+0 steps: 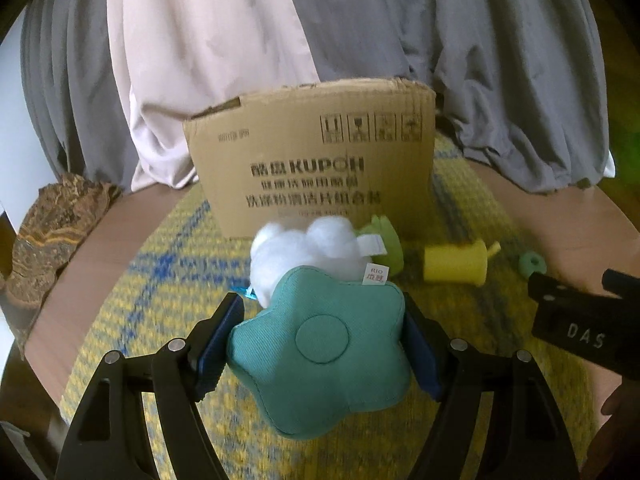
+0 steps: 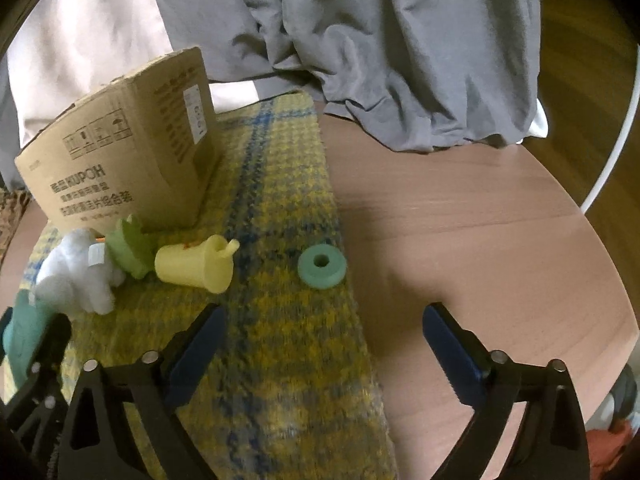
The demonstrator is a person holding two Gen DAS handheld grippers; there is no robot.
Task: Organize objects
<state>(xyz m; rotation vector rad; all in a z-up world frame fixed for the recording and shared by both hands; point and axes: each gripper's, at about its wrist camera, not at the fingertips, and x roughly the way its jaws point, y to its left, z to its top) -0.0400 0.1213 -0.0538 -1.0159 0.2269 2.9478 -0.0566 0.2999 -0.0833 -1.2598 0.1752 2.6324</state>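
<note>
My left gripper [image 1: 320,344] is shut on a teal flower-shaped cushion [image 1: 324,352] and holds it over the yellow checked cloth [image 1: 140,304]. A white plush toy [image 1: 304,256] is attached to the cushion's far side. A cardboard box [image 1: 316,160] stands behind them. A green toy [image 1: 384,244], a yellow toy cup [image 1: 456,266] on its side and a teal ring [image 1: 532,264] lie on the cloth. My right gripper [image 2: 320,340] is open and empty, short of the ring [image 2: 322,266] and the cup [image 2: 196,266]. The left gripper [image 2: 36,364] with the cushion [image 2: 24,328] shows at the left edge.
The cloth [image 2: 288,360] lies on a round pinkish table [image 2: 480,220]. Grey and white curtains [image 1: 500,60] hang behind the box [image 2: 120,152]. A brown patterned stone [image 1: 52,232] sits at the table's left edge. The right gripper [image 1: 580,320] shows at the right.
</note>
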